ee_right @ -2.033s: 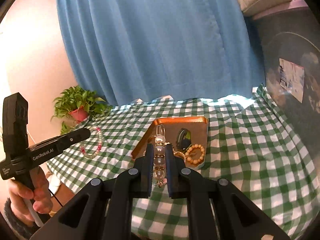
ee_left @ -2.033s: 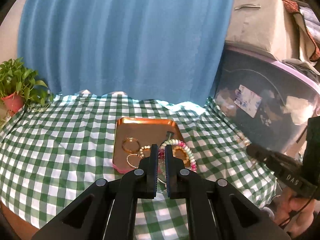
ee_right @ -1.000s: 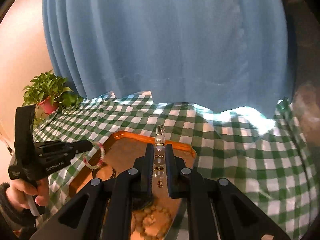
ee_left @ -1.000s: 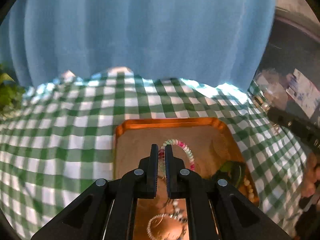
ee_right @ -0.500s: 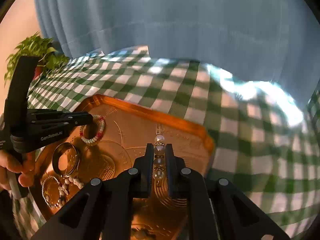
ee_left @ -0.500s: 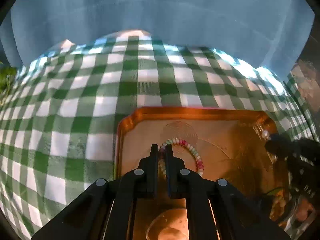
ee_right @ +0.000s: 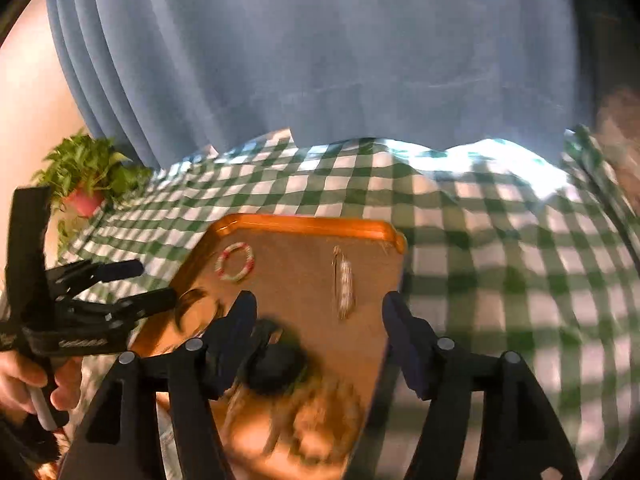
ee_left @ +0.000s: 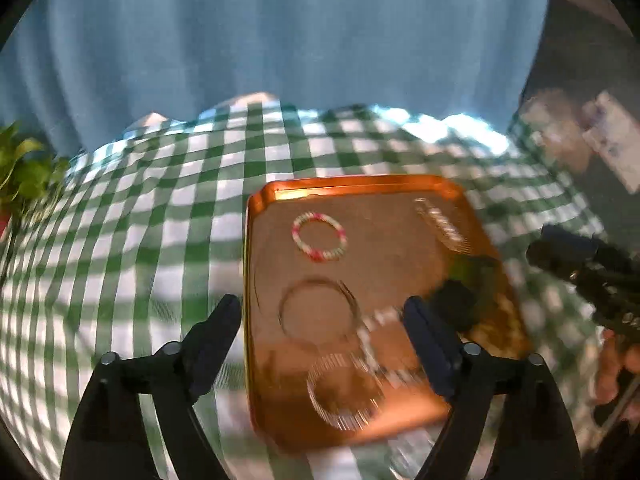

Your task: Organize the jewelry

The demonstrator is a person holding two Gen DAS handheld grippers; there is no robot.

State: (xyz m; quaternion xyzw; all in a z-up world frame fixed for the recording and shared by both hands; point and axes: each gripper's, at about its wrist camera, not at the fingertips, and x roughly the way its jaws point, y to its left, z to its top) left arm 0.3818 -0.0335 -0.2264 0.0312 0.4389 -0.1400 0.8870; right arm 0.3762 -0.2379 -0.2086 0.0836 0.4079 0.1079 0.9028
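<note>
A copper tray [ee_left: 404,188] [ee_right: 304,222] lies on the green checked cloth. A pink, white and green bead bracelet [ee_left: 319,237] [ee_right: 235,262] lies flat in its far left part. A pale bead strand with a clasp [ee_right: 344,284] [ee_left: 440,224] lies in its far right part. Rings, a bangle and other beads lie blurred in the near part. My left gripper [ee_left: 322,336] [ee_right: 132,284] is open and empty above the tray's near left. My right gripper [ee_right: 318,332] [ee_left: 560,256] is open and empty above the tray's near right.
A potted green plant [ee_right: 86,176] [ee_left: 24,172] stands at the table's far left. A blue curtain [ee_left: 280,32] hangs behind the table. Dark storage things [ee_left: 592,128] stand at the right. Checked cloth [ee_right: 500,240] lies bare around the tray.
Both grippers have opened and pulled back. The bead bracelet left the left gripper and the pale bead strand left the right gripper; both now lie on the tray.
</note>
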